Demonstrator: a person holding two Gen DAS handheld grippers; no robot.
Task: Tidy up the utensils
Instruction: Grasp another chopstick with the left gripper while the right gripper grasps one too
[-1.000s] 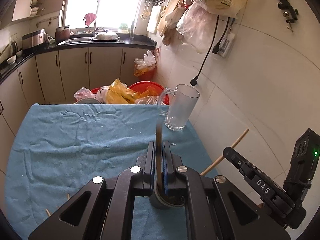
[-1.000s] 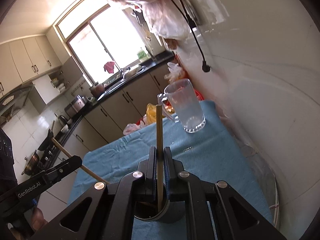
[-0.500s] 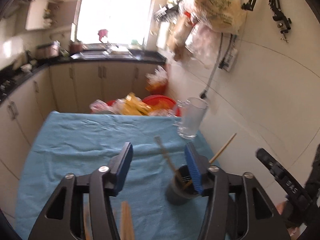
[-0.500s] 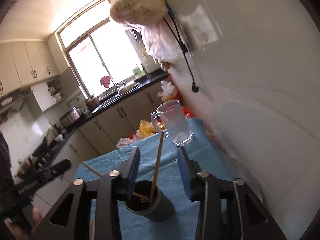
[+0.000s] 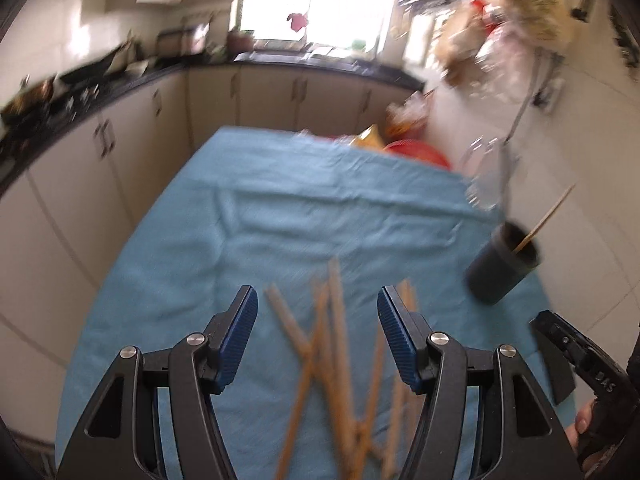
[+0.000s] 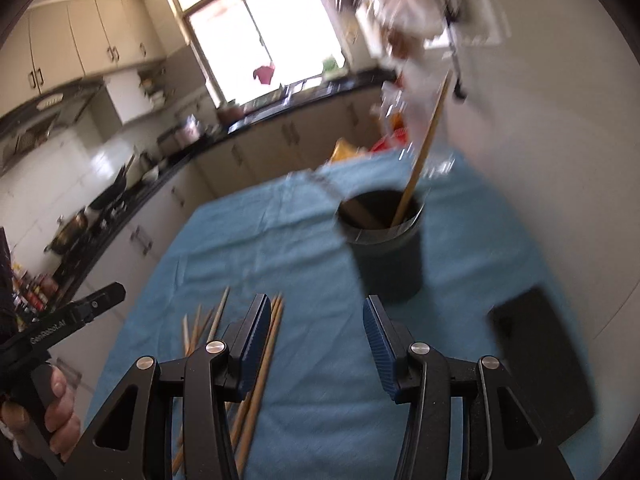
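Left wrist view: the left gripper (image 5: pixel 318 322) gapes wide and empty over a heap of chopsticks (image 5: pixel 334 364), left of the dark cup (image 5: pixel 502 266).

Right wrist view: the right gripper (image 6: pixel 314 342) is spread wide, empty, just short of that cup (image 6: pixel 386 246), which holds two chopsticks (image 6: pixel 422 152).

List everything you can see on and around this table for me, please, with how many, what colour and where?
Tablecloth: one, blue, covering the table.
Loose chopsticks: a blurred pile, exact count unclear, light wood, lying crossed on the cloth near the left gripper.
Holder cup: one, dark grey, standing on the cloth's right side.
Chopsticks in cup: at least two, wood, leaning inside the cup.
Glass mug: one, clear, beyond the cup.
Flat dark object: one, black, near the right table edge.
Basin: one, red, behind the table.
Cabinets: cream, along the far walls.
Left gripper: black, blue pads, jaws open over the pile.
Right gripper: same, jaws open, empty.
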